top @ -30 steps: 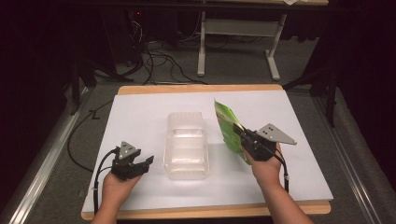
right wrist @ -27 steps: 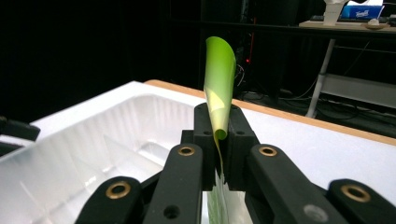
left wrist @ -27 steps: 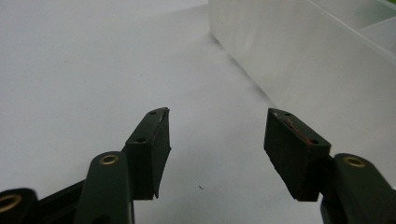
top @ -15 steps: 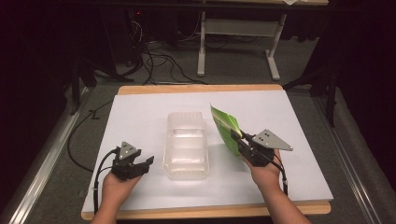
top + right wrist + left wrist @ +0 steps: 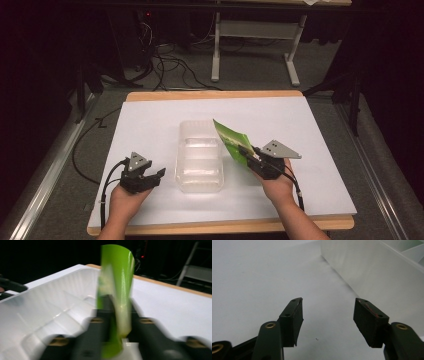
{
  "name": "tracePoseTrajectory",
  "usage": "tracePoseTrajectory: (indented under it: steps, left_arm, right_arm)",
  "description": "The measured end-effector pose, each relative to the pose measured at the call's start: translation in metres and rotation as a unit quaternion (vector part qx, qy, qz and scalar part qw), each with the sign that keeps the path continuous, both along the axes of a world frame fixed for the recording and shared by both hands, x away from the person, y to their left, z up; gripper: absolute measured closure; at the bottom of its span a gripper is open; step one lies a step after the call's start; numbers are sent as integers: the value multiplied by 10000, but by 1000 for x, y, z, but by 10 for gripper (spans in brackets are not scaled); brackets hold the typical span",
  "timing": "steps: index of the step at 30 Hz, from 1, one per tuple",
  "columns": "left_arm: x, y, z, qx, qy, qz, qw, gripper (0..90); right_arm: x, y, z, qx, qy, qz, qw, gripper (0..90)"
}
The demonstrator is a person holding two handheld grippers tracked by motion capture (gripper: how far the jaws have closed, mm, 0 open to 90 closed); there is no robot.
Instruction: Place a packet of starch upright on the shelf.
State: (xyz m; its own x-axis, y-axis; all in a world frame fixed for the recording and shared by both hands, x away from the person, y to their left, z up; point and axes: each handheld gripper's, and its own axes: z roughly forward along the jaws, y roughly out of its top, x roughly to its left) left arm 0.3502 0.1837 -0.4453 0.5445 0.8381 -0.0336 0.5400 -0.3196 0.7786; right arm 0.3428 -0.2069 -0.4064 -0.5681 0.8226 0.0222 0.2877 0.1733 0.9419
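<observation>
Green packet (image 5: pixel 231 142) pinched in the right gripper (image 5: pixel 248 154), centre frame.
Left gripper (image 5: pixel 159 173), lower left, gapes empty beside the clear tray (image 5: pixel 199 177).

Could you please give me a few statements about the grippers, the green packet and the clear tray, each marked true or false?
1. The right gripper is shut on the green packet. True.
2. The left gripper holds the clear tray. False: its fingers are open with nothing between them, beside the tray.
3. The packet lies flat inside the tray. False: it is held up at the tray's right edge.
4. The tray sits on the white table. True.
</observation>
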Motion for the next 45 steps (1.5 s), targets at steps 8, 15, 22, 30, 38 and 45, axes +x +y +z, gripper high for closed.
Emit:
tracePoseTrajectory:
  steps: [8,15,22,30,38,45]
  left_arm:
    - [1,-1,-1,42,9,-18,10000,412]
    - [-1,1,2,3,-13,-3,10000,412]
    - [-1,4,2,-25,-46,-7,10000,412]
    - [-2,1,2,-5,-42,-52,10000,412]
    - [-1,0,2,27,-15,-62,10000,412]
    - [-1,1,2,-22,-35,-44,10000,412]
  right_arm:
    - [1,-11,15,423,-167,-353,9983,900]
    - [11,-21,26,745,-343,-663,9944,900]
    - [6,-6,15,486,-394,-539,9966,896]
    - [-5,-8,7,402,-192,-499,9978,748]
    - [4,-5,3,452,-45,-499,9977,674]
    - [10,-7,4,715,128,-269,9970,640]
